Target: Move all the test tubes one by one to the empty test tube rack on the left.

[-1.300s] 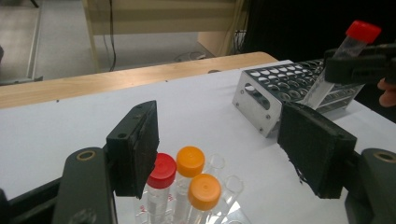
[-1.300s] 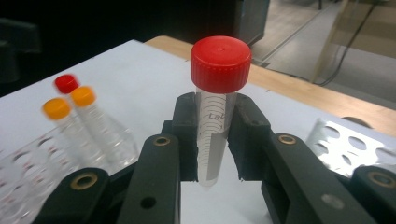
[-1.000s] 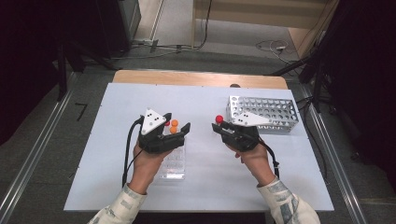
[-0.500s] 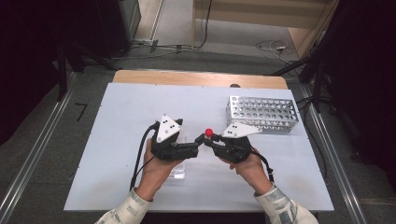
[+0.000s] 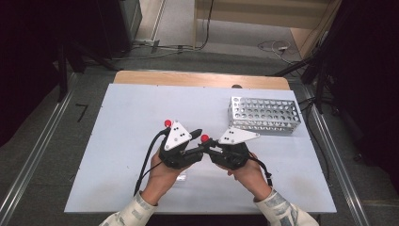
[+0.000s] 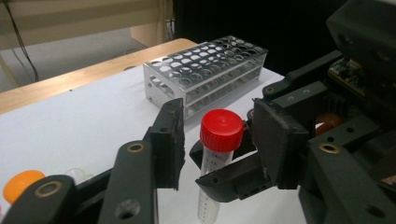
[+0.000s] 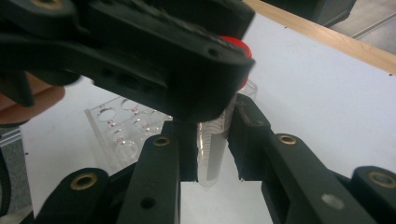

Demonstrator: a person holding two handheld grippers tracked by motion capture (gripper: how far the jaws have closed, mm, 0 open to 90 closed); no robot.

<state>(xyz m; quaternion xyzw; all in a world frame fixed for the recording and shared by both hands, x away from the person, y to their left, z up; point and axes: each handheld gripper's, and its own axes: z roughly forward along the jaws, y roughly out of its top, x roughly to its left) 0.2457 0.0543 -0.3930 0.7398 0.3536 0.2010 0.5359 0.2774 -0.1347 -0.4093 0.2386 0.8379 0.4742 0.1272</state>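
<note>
Red-capped clear plastic tube [image 6: 215, 158] stands upright, pinched low on its body by my right gripper [image 7: 211, 154]. My left gripper [image 6: 219, 140] has just been closing, pads flanking the cap with slim gaps. Perforated metal rack [image 6: 205, 74] sits beyond, white tabletop [image 5: 131, 113] open around.

A white bench [image 5: 141, 108] has a shiny metal rack [image 5: 265, 115] full of round holes near its far right side. Two hands come in from the near edge, well in front of the rack and to its left. The left hand holds the left tool [image 5: 195, 149] and the right hand holds the right tool [image 5: 207, 148]. The two tools meet tip to tip. A small tube with a red cap [image 5: 204, 138] stands up right where they meet. Another red cap [image 5: 167, 123] shows farther left of the rack, beside the left tool's grey plate. A wooden strip [image 5: 197, 79] runs behind the rack.
</note>
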